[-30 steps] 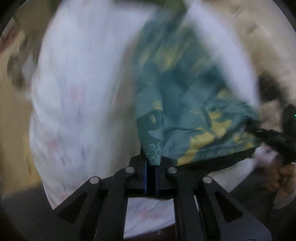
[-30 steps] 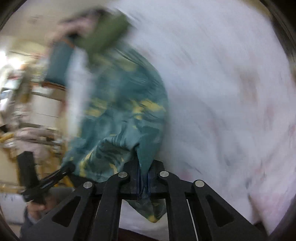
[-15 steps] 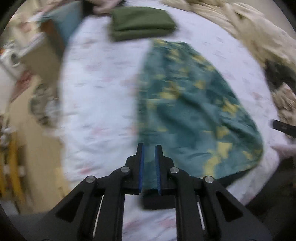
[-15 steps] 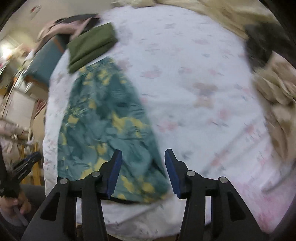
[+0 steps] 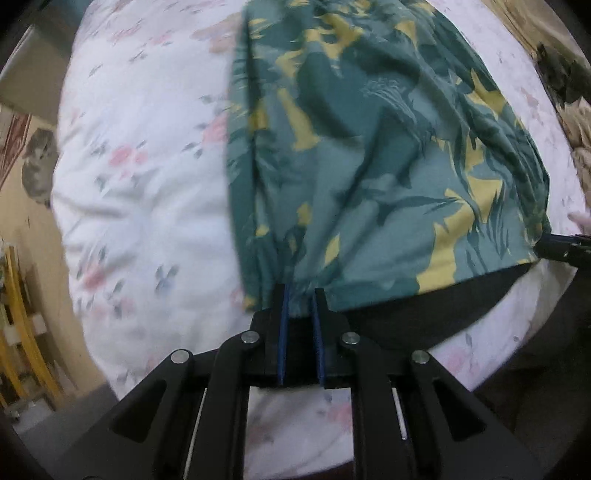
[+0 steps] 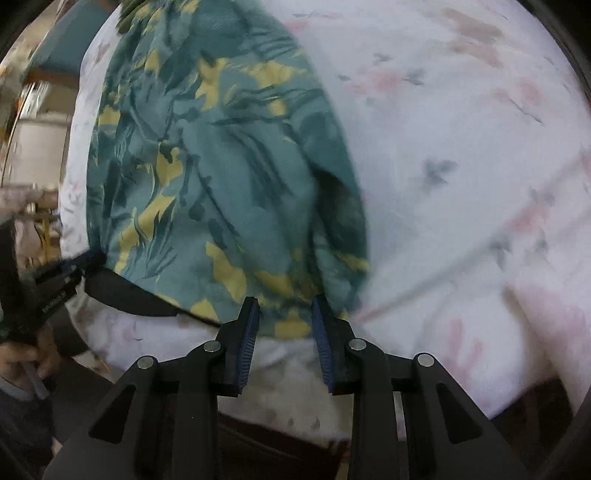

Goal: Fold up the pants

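The pants (image 5: 369,155) are teal with a yellow leaf print and lie spread flat on the white floral bed sheet (image 5: 147,184). They also show in the right wrist view (image 6: 221,166). My left gripper (image 5: 300,295) has its jaws a small gap apart, straddling the near left corner of the waistband. My right gripper (image 6: 284,306) is open, its jaws either side of the near right corner of the waistband. The right gripper's tip also shows at the pants' right corner in the left wrist view (image 5: 554,245).
A folded olive-green garment (image 6: 129,14) lies at the far end of the bed. A beige crumpled blanket (image 5: 576,129) lies along the bed's right side. The bed's near edge runs just below both grippers. Furniture (image 6: 37,147) stands left of the bed.
A second ago both grippers were shut on the pants and swinging them through the air. The pants now lie flat on the bed, both grippers have let go and have moved in close to the waistband.
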`<state>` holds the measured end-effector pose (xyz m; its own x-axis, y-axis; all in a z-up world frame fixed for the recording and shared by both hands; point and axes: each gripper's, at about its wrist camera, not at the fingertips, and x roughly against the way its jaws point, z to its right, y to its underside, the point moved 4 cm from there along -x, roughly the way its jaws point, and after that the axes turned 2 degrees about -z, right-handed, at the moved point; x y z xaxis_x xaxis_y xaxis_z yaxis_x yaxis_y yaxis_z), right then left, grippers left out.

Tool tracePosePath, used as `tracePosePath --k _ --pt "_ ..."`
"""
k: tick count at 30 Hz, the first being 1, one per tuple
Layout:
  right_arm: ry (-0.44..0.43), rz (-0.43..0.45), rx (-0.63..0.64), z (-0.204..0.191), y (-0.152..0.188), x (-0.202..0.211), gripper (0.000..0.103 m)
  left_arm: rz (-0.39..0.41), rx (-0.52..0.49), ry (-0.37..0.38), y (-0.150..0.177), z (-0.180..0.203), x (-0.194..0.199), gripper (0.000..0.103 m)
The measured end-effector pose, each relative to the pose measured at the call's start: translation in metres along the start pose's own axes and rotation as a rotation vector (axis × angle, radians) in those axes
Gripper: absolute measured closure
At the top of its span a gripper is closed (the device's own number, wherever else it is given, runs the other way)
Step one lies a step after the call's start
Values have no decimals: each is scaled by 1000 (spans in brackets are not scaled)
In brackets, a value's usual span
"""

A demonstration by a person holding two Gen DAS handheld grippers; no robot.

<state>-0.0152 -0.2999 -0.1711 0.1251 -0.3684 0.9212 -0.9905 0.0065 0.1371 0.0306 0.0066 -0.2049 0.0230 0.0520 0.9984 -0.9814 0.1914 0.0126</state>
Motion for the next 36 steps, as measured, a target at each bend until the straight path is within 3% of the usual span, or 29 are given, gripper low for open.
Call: tracePosePath --k 2,6,13,22,27,30,33,36 --pt "3 111 37 -7 -7 27 68 43 52 21 -1 -9 17 92" --pt "-88 296 94 -31 -35 68 68 236 59 44 -31 -8 59 92" --pt "-128 374 119 -57 -95 78 68 331 73 99 -96 7 79 94" --pt "-101 391 188 -78 -204 61 68 351 57 98 -188 3 46 95" --pt "-203 366 190 -84 -256 39 68 291 64 90 -224 3 20 95" --pt "-177 338 163 -79 -280 11 68 243 80 52 -234 -5 -1 94" --pt "-129 308 132 -66 -291 -8 71 221 78 90 -238 -14 -15 93" --pt "-222 275 72 -48 -300 -11 74 191 1 78 -241 -12 -12 93"
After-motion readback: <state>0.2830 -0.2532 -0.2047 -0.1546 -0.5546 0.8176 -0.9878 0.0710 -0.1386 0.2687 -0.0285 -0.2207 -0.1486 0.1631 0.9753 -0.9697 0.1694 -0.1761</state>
